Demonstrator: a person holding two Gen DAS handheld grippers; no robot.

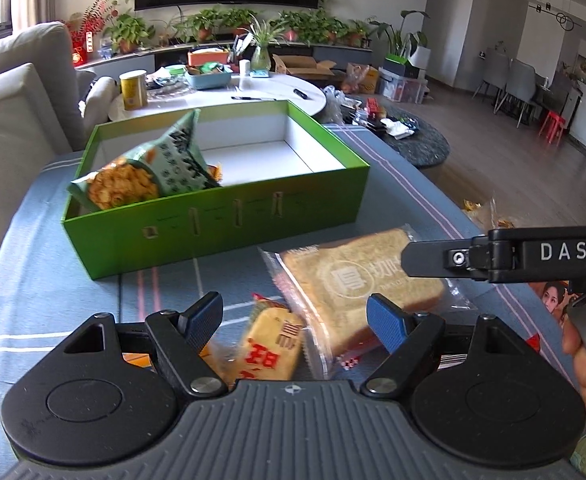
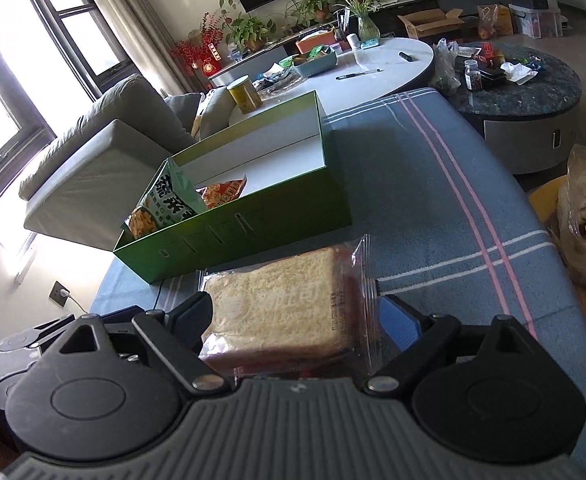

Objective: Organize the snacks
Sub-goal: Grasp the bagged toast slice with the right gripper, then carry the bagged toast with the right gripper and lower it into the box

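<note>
A green box (image 1: 229,220) with a white inside stands on the blue cloth; it also shows in the right wrist view (image 2: 253,232). A green snack bag (image 1: 153,164) leans in its left end, with a red packet (image 2: 223,192) behind it. A wrapped bread slice (image 1: 357,284) lies in front of the box. My right gripper (image 2: 297,320) is open, its fingers on either side of the bread (image 2: 277,304). My left gripper (image 1: 297,316) is open above a yellow cracker packet (image 1: 271,352), holding nothing.
The right gripper's body (image 1: 533,256) reaches in from the right in the left wrist view. More packets (image 1: 489,212) lie at the table's right edge. A white table (image 2: 373,68) and a dark round table (image 2: 525,88) stand behind. A sofa (image 2: 105,160) is at the left.
</note>
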